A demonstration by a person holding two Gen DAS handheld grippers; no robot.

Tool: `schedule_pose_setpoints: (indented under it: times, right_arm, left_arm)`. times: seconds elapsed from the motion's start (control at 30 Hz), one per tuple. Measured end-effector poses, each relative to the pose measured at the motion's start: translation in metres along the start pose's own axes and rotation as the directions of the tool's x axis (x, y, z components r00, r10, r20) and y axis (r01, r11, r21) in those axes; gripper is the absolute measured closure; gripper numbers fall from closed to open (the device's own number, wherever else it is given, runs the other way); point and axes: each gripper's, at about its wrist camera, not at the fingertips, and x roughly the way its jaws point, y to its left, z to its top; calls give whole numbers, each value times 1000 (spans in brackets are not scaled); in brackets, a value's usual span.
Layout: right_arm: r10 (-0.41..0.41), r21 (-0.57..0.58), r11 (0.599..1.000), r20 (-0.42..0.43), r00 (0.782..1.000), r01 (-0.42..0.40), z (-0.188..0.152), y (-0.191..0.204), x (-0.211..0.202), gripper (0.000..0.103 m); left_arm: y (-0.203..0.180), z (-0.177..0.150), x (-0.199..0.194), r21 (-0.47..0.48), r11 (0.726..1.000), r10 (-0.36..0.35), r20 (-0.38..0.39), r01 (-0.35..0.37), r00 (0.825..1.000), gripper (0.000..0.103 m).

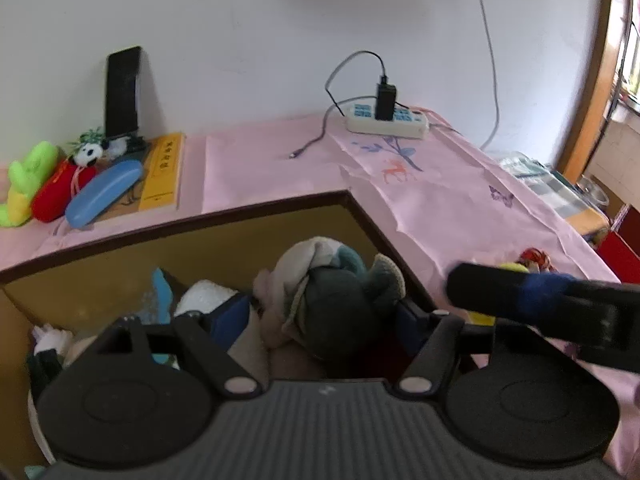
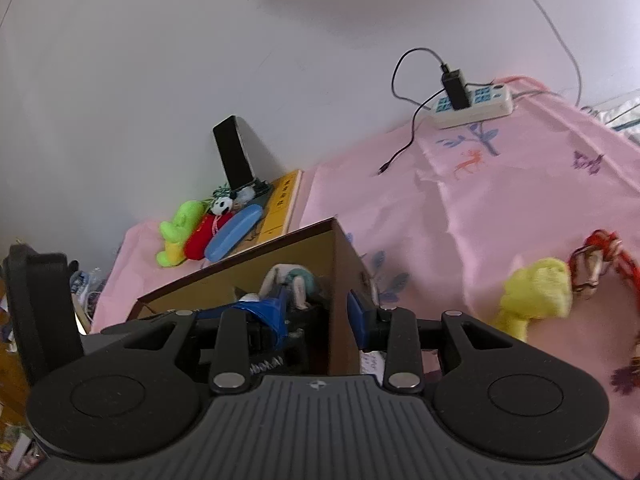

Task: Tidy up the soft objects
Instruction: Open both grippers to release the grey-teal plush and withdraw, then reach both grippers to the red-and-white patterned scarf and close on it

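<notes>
Jaws of the left gripper spread over the cardboard box, clear of the grey plush; right gripper, jaws apart, straddles its wall, steadying.

Grey-and-cream plush toys lie heaped inside the brown box; a yellow plush lies at its 3 o'clock.

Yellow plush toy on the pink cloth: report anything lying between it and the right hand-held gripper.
Nothing visible does. The yellow plush toy lies on bare pink cloth ahead-right of the right hand-held gripper; the cardboard box is off that line.
</notes>
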Motion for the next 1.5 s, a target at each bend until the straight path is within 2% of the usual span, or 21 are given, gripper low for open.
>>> schedule_pose_setpoints:
  times: [0.1,0.23,0.43,0.57,0.77,0.97,1.17,1.5]
  right_arm:
    - [-33,-33,999,15,999,34,-3,0,-9,86]
    - [-48,-55,997,14,999,49,-10,-4,-17,86]
    - [-65,-72,995,6,998,65,-21,-13,-26,86]
    - [-71,-61,996,6,997,71,-24,-21,-32,86]
    - [-103,-48,994,1,995,103,-33,-40,-42,86]
    - [-142,-25,990,-9,990,141,-42,-62,-48,86]
    - [-193,8,981,1,981,193,-44,-91,-55,86]
    - [-258,55,965,13,966,256,-36,-145,-64,86]
  left_arm:
    - [-3,-4,-11,-1,1000,23,39,-23,999,32]
    - [-7,-17,-28,-31,999,-10,59,12,998,32]
    - [-33,-36,-56,23,999,33,95,-36,995,32]
    - [-45,-43,-68,18,998,51,102,-53,993,32]
    - [-60,-50,-87,15,999,42,120,-45,992,32]
    - [-83,-46,-100,41,999,4,151,-10,989,32]
    - [-119,-45,-96,126,991,-56,153,37,987,32]
    - [-160,-49,-50,198,973,-131,48,119,990,33]
